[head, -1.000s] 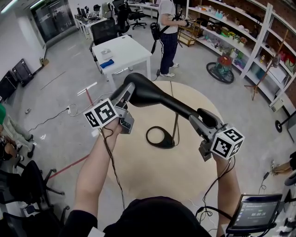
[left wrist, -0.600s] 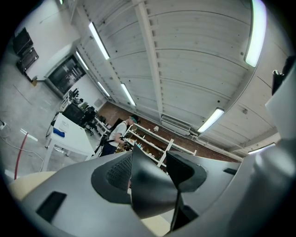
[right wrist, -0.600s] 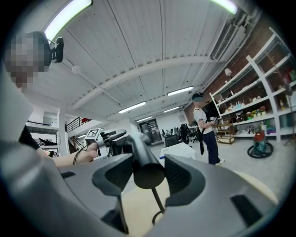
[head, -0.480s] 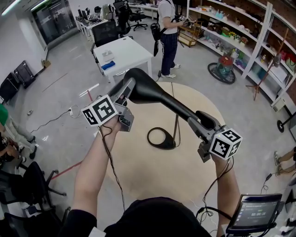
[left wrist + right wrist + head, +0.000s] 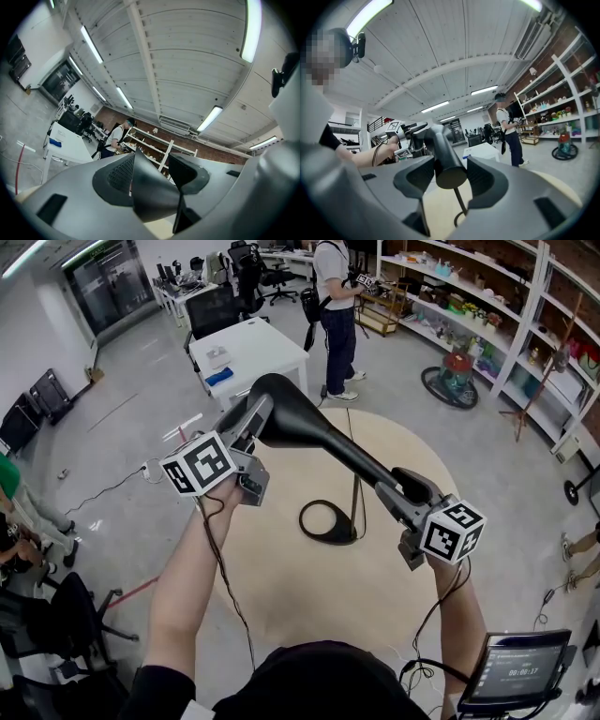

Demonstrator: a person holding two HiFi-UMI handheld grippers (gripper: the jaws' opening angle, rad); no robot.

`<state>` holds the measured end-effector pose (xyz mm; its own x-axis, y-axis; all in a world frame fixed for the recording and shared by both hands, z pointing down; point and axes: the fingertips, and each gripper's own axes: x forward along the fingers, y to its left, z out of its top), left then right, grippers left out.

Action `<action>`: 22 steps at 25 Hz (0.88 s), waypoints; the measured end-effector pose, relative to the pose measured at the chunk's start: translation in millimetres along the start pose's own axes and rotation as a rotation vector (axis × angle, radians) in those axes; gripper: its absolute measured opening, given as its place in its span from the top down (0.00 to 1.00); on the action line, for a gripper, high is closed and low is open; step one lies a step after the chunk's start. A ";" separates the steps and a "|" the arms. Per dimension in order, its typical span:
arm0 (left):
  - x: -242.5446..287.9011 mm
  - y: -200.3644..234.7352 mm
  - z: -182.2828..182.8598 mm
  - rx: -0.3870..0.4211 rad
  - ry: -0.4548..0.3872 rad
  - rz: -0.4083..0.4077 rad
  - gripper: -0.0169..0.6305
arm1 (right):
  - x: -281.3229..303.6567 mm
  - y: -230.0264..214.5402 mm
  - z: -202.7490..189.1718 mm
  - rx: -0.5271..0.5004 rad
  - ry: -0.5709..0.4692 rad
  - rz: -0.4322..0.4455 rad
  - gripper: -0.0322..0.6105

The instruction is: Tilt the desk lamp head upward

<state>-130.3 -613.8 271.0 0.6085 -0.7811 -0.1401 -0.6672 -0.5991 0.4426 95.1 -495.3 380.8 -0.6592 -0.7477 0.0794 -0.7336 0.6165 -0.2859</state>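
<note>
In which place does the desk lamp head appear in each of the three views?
Head view: lamp head at centre, running diagonally from upper left to lower right.
Left gripper view: lamp head at bottom centre, a dark wedge between the jaws.
Right gripper view: lamp head at lower centre, between the jaws.
Shared landmark: white table.

A round table (image 5: 281, 606) with a pale wooden top carries the desk lamp (image 5: 323, 435), which stands on its black ring base (image 5: 330, 537) near the middle. Beyond it, a white table (image 5: 272, 352) holds a blue object (image 5: 219, 374) near its edge. A cable (image 5: 112, 479) lies on the grey floor (image 5: 122, 418)
</note>
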 end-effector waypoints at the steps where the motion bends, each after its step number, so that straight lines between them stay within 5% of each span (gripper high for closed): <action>1: -0.3 -1.8 1.3 0.005 0.000 -0.005 0.61 | 0.8 0.7 -1.3 -0.002 0.003 0.001 0.62; 22: 5.8 -45.9 21.3 0.310 0.012 -0.031 0.61 | 6.2 3.5 -18.9 0.049 -0.084 0.052 0.62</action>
<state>-105.3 -594.6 231.0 0.6340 -0.7608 -0.1383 -0.7466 -0.6489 0.1469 85.4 -493.1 398.3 -0.6784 -0.7345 -0.0165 -0.6886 0.6435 -0.3342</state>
